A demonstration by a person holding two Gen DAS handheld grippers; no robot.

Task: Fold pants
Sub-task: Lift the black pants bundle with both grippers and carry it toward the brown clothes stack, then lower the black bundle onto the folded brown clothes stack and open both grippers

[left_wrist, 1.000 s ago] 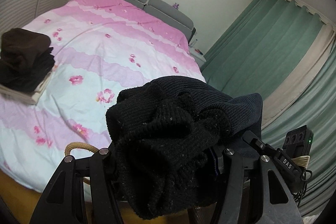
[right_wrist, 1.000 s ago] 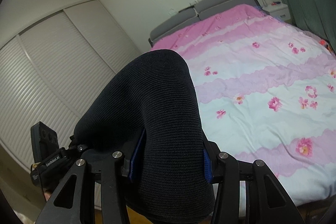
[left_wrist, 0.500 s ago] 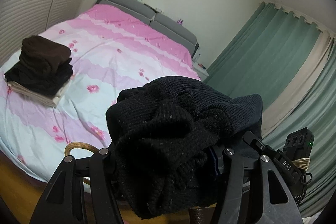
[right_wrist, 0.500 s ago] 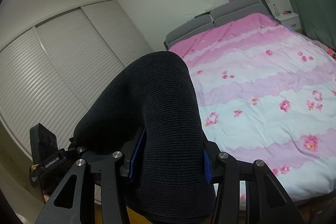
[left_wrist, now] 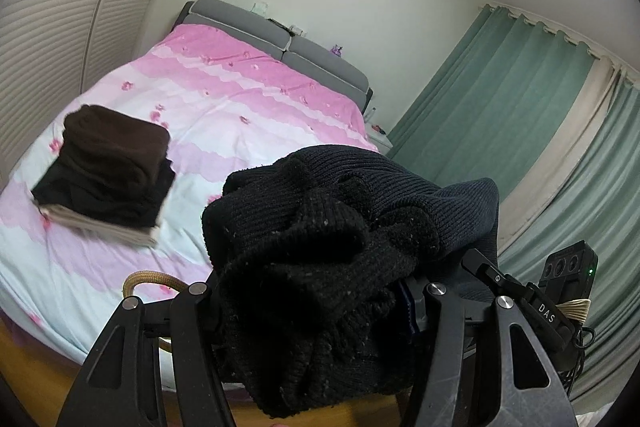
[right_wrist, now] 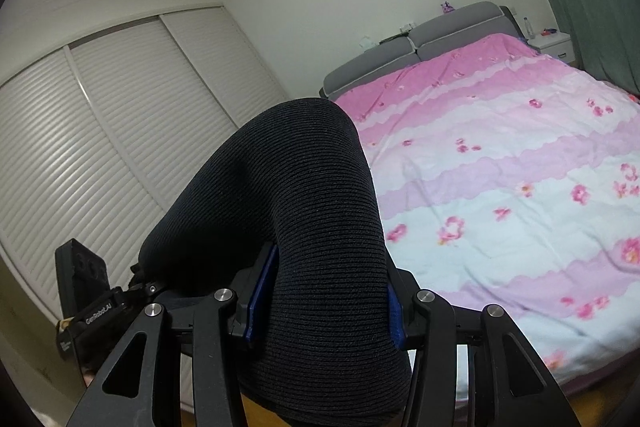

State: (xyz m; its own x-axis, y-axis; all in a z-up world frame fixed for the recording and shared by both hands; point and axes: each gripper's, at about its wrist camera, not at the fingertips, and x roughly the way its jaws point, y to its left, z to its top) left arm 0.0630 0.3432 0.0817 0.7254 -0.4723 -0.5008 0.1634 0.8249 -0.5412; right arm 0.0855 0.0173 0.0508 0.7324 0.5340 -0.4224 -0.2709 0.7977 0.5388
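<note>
Both cameras have swung upward since a second ago: the folded stack on the bed now sits farther from the frame edge. Each hand-held gripper, left and right, stays clamped on the dark knit pants, held bunched in the air before the bed's foot. They probably need laying flat next.

We see the pants bunched in our left claw; at ten o'clock a clothes stack lies on the bed, curtains at two.
</note>
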